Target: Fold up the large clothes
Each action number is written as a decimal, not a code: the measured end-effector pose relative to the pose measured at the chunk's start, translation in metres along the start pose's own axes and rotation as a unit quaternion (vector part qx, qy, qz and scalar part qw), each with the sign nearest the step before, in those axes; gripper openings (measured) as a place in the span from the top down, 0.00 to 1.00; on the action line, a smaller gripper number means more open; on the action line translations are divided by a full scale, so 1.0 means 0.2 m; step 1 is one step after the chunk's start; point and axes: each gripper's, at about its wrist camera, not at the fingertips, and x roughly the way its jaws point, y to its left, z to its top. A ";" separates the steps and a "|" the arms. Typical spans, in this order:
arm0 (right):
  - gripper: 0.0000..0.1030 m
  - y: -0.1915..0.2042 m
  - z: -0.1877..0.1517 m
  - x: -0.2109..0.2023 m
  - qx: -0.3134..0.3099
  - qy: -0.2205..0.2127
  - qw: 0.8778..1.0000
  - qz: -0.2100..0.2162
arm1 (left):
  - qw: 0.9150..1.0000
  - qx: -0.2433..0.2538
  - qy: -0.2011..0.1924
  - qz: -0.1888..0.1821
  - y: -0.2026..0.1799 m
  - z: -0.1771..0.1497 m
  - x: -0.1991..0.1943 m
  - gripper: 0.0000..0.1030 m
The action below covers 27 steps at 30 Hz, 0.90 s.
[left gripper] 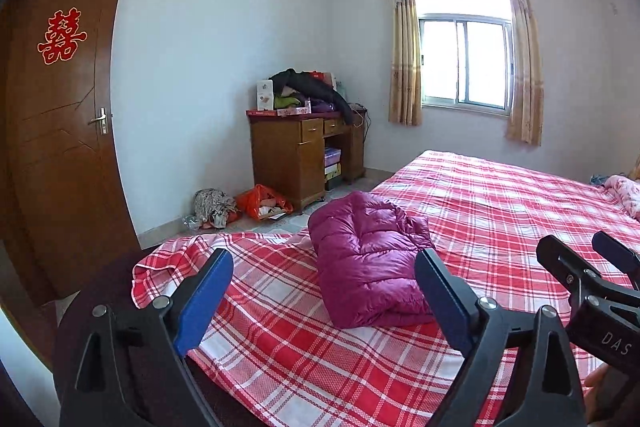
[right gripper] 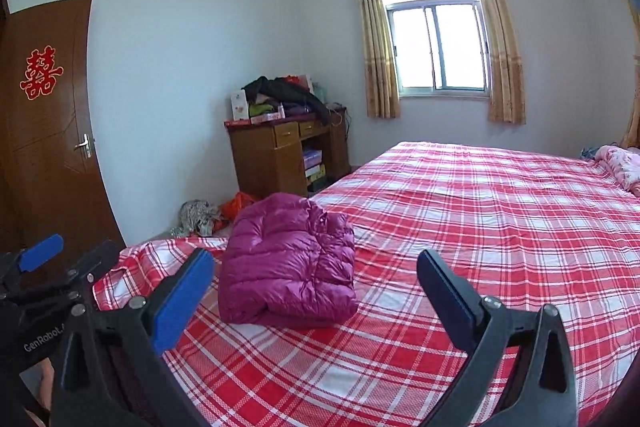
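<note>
A magenta puffer jacket (left gripper: 366,263) lies folded into a thick bundle near the corner of a bed with a red and white checked sheet (left gripper: 500,203). My left gripper (left gripper: 324,271) hangs above the bed in front of the bundle, jaws wide apart and empty. In the right wrist view the same jacket (right gripper: 288,263) sits just ahead. My right gripper (right gripper: 316,273) is also held clear of it, open with nothing between the blue pads (right gripper: 182,303). Each gripper shows at the edge of the other's view: the right one (left gripper: 588,255), the left one (right gripper: 48,251).
A wooden desk (right gripper: 276,155) piled with clothes and boxes stands against the far wall by a curtained window (right gripper: 436,43). Bags and cloth (left gripper: 240,207) lie on the floor beside it. A brown door (left gripper: 60,131) is at the left. A pink quilt (right gripper: 620,167) rests at the bed's far right.
</note>
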 end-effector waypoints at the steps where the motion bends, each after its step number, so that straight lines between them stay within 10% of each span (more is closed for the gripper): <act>1: 0.00 0.00 0.00 -0.01 0.002 -0.006 1.000 0.000 | 1.000 -0.001 -0.006 0.001 0.01 0.00 -0.01 0.10; 27: 0.00 -0.02 -0.02 -0.06 0.003 -0.027 1.000 -0.005 | 1.000 0.014 -0.016 0.005 -0.03 -0.01 -0.06 0.09</act>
